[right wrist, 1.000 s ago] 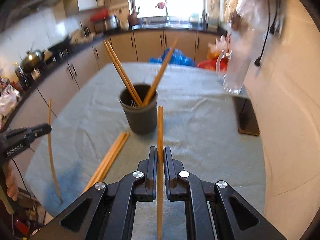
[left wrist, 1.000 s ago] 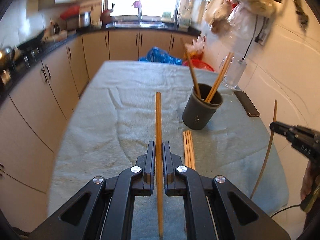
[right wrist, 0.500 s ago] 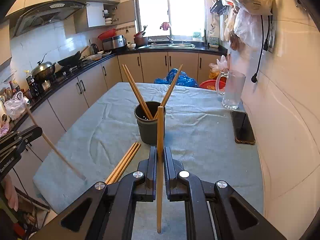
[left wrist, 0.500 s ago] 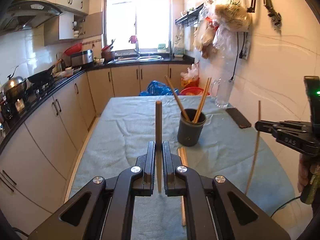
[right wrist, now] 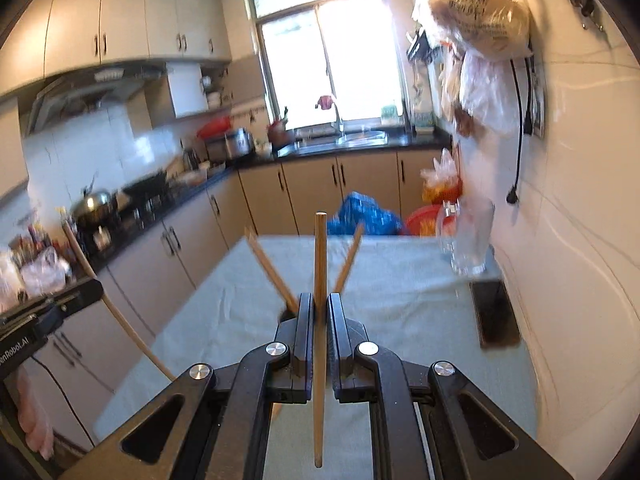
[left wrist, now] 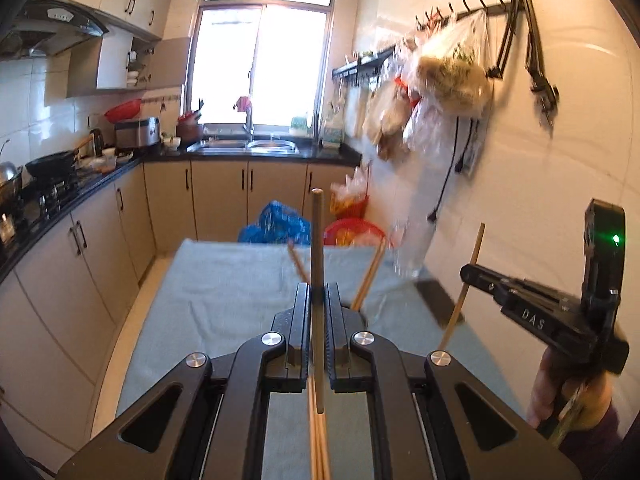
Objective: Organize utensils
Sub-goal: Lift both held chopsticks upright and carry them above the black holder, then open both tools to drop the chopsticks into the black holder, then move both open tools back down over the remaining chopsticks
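Kitchen table, cloth-covered: you had L tongs & R tongs each clenched on a chopstick, raised for holder drop, prob.

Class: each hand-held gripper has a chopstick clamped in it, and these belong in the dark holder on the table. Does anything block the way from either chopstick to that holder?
Nothing visible does. The right hand-held gripper hides most of the holder. The chopsticks already in it lean outward, so the middle of its mouth probably stays free. The left hand-held gripper hides the holder too.
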Available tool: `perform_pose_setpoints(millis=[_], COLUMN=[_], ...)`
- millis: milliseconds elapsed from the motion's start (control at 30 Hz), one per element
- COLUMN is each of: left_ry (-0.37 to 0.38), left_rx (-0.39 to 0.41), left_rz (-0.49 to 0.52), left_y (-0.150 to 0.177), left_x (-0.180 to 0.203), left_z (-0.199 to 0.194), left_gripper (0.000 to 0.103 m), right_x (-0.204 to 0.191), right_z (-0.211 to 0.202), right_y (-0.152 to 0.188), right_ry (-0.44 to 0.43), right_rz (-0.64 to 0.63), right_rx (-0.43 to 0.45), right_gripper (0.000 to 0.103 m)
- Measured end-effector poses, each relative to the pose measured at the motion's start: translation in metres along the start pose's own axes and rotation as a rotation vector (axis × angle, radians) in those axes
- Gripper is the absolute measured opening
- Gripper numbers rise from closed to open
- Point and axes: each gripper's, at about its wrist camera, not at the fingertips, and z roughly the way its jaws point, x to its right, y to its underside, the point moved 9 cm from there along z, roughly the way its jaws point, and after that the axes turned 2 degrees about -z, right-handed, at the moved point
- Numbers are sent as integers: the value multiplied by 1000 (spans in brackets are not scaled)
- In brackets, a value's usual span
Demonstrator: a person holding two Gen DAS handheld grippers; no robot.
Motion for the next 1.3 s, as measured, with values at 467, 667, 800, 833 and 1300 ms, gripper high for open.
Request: perform_pose_setpoints(millis=[467,667,800,833,1300], left_ry=[36,12,9,5,-65], left_rx=[-22,-144,-178,-169,-50], left_rz=[-97,-96,-90,-87,-73], left_y=[-49,-11,1,1,-1], left_x=[13,13,13,12,-18], left_z=[117,163,173,171,87], left_gripper=[6,6,6,6,52], right_x=[14,33,44,47,51], right_z=[67,119,140,142,107], right_y=[-74,-35,-17,-14,-17], right_ry=[34,25,10,12,24], right_rz=[85,150,191,192,203], right_rx=[193,62,-5,-11,5], right_gripper=[8,8,8,9,40])
